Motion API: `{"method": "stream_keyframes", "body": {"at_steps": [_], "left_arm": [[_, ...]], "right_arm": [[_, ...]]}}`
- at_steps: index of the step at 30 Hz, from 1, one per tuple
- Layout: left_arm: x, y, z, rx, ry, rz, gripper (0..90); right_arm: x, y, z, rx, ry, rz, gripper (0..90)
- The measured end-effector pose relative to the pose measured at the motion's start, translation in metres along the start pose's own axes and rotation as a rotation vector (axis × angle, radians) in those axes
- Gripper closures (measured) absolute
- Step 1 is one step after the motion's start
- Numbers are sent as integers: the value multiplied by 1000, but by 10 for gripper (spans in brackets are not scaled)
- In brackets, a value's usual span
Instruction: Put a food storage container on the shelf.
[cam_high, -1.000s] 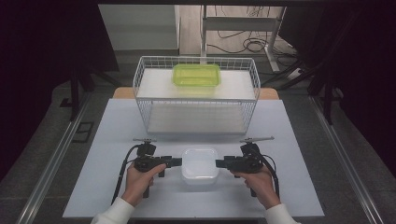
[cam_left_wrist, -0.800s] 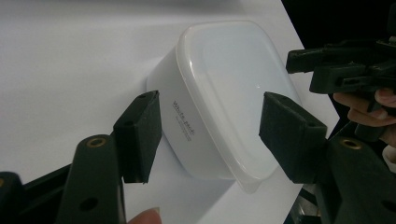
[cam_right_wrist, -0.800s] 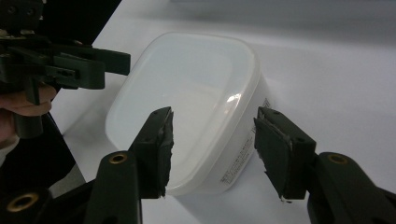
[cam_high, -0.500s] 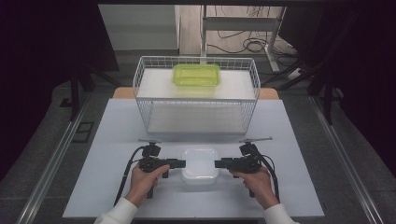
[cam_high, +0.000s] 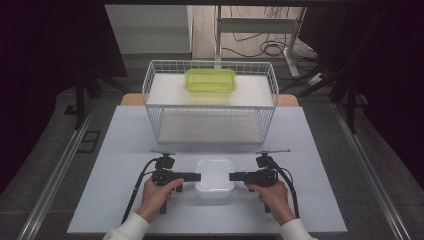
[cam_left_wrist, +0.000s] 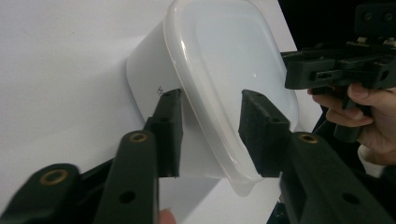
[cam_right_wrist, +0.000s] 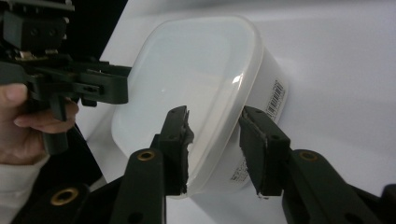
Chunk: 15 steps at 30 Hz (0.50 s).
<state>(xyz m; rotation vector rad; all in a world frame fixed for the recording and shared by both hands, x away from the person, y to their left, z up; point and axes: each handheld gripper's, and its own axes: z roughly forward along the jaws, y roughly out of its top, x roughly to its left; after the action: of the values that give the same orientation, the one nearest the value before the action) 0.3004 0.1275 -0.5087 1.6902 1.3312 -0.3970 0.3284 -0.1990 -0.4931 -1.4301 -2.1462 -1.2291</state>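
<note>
A white translucent lidded container (cam_high: 214, 175) rests on the white table (cam_high: 120, 165), near its front edge. My left gripper (cam_high: 197, 177) comes in from the container's left and my right gripper (cam_high: 232, 176) from its right, level and facing each other. In the left gripper view the container (cam_left_wrist: 224, 70) has its lid rim between the spread jaws of my left gripper (cam_left_wrist: 211, 95), with gaps on both sides. The right gripper view has the container (cam_right_wrist: 187, 79) with its rim between the spread jaws of my right gripper (cam_right_wrist: 215, 112).
A white wire basket (cam_high: 210, 125) stands at the back middle of the table, with a green lidded container (cam_high: 210, 80) at its far side. Bare table lies left and right of the hands. Dark floor and table legs surround the table.
Both grippers have crept inward toward the white container, the left one a little to the right and nearer. The container has not moved.
</note>
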Motion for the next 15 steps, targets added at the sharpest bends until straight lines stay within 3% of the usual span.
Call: {"method": "stream_keyframes", "body": {"at_steps": [5,15], "left_arm": [[6,-1,-4,-9,-51,-56,695],[-2,-3,-10,-21,-39,-23,761]], "right_arm": [[-4,-1,-2,-10,28,51,670],[-1,-3,-9,-30,44,35,732]]}}
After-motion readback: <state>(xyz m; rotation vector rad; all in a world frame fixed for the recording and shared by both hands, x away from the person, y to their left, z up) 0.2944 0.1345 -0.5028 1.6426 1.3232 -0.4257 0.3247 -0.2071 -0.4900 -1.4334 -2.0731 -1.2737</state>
